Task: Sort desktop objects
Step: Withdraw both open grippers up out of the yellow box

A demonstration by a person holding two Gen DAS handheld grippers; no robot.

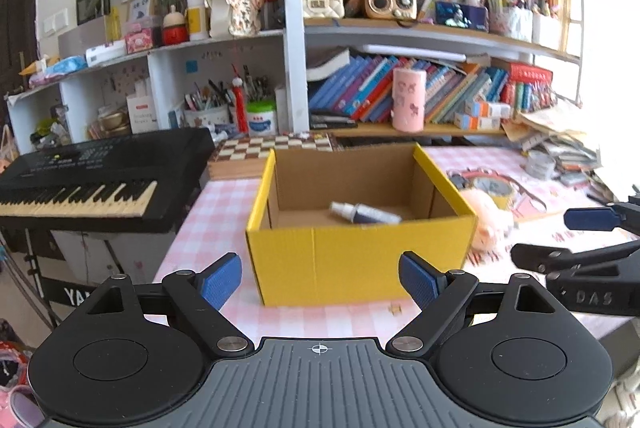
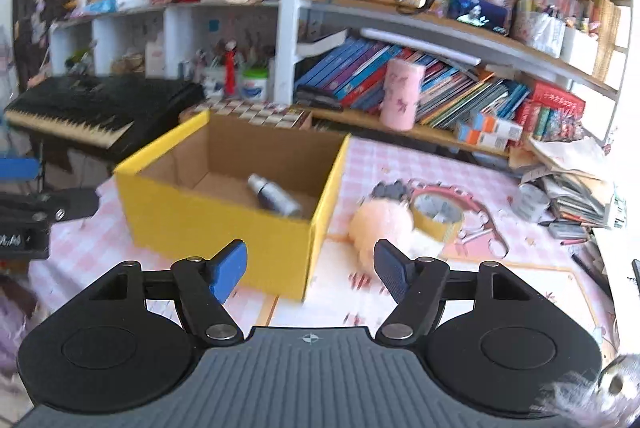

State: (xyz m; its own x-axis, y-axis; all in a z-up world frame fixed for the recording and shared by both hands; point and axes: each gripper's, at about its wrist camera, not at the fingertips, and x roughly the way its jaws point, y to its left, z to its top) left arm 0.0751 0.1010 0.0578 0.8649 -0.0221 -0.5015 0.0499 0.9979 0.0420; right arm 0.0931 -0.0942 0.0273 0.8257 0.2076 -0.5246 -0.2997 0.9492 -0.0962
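A yellow cardboard box (image 1: 360, 264) (image 2: 216, 224) stands open-topped on the pink checked tablecloth. A small grey-and-dark bottle (image 1: 364, 213) (image 2: 276, 198) lies on its side inside it. To the right of the box lie a fluffy pink plush (image 1: 490, 224) (image 2: 380, 224) and a roll of yellow tape (image 2: 438, 214). My left gripper (image 1: 320, 278) is open in front of the box's near wall, with nothing between its pads. My right gripper (image 2: 311, 268) (image 1: 560, 238) is open too and holds nothing, pointing at the box's right corner with the plush just beyond.
A black keyboard (image 1: 92, 180) stands left of the table, with a chessboard (image 1: 272, 148) behind the box. Crowded bookshelves run along the back, holding a pink cylinder (image 1: 408, 100). Piled papers (image 2: 572, 180) and pens (image 2: 568, 228) fill the table's right end.
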